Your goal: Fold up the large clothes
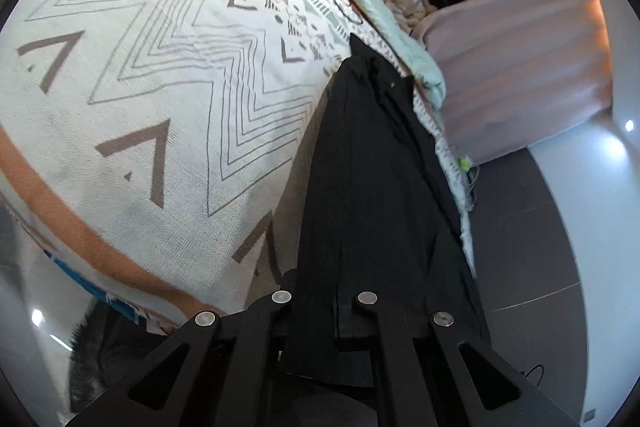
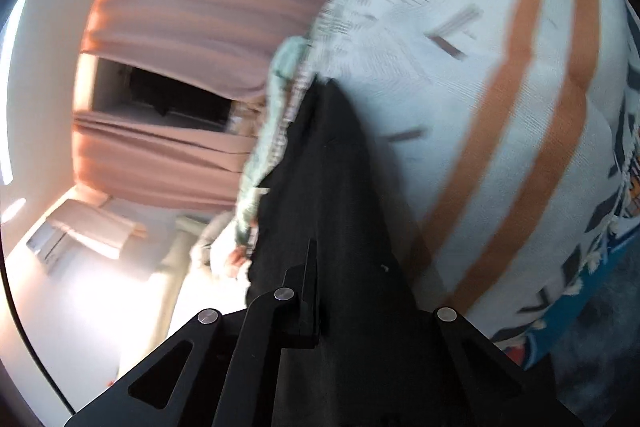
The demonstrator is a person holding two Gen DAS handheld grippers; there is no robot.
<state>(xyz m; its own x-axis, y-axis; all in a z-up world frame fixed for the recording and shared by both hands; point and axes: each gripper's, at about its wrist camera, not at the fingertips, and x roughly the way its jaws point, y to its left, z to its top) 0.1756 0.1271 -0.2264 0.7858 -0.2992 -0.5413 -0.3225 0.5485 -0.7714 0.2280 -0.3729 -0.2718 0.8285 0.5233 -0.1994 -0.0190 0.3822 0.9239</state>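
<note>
Left gripper [image 1: 324, 301]: I see its 2 fingers pressed together on an edge of the black garment [image 1: 360, 167]; the cloth comes out between them and hangs over their lower ends.
Right gripper [image 2: 320, 291]: fingers drawn together too, pinching another edge of the same black garment [image 2: 332, 187]; the cloth covers the right finger, so I read the pinch from the left finger and the taut fabric.
Garment position: it starts at the fingertips of both grippers and runs straight ahead, away from the fingers, narrowing toward its far end on the bed.
Long axis: in line with each gripper's pointing direction, so I judge the garment is stretched lengthwise between my 2 grips and its far end.
Bed cover [image 1: 160, 87]: patterned white with zigzags and orange bands, left of the left fingers, right of the right fingers.
Nearer hand: neither; both hold the near edge, as far as I can tell.
Coming move: I judge the fold calls for carrying this near edge forward along the long axis to the far end, both hands level.
Far: pink curtains [image 1: 520, 67] beyond the bed edge; right view is blurred.
</note>
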